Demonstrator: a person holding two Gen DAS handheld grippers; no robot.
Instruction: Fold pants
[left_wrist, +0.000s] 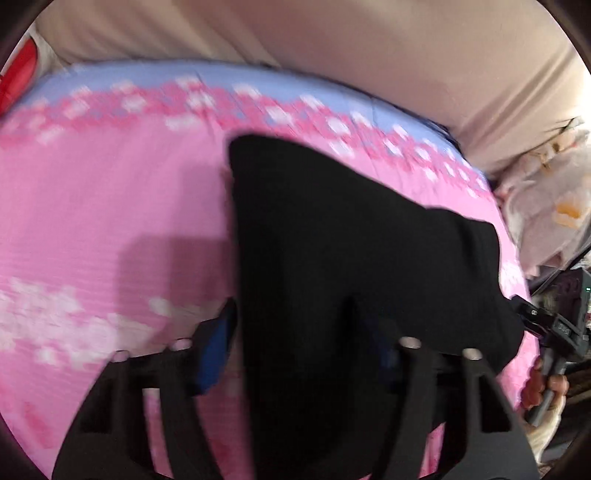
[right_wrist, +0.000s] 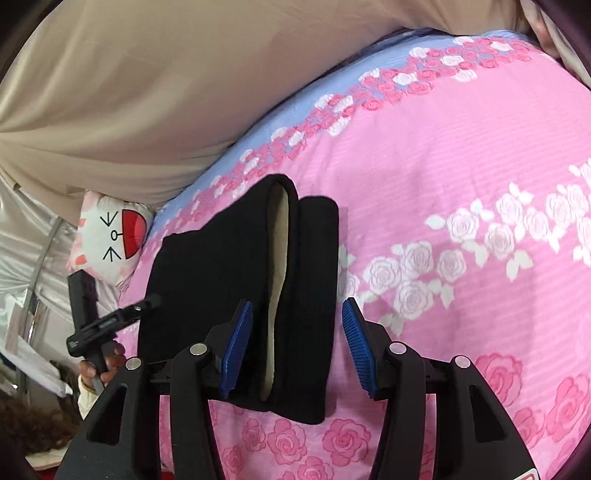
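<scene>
The black pants lie folded into a thick bundle on the pink rose bedspread, with a strip of beige lining showing in the fold. My right gripper is open, its blue pads either side of the bundle's near edge, holding nothing. In the left wrist view the pants fill the middle and cover the gap of my left gripper; its blue pads stand wide apart around the cloth, and the view is blurred. The left gripper also shows in the right wrist view, at the bundle's left edge.
A beige curtain hangs behind the bed. A white cat-face pillow lies at the bed's left end. The right gripper's handle and hand show at the bed's right edge. A floral cloth lies beyond that edge.
</scene>
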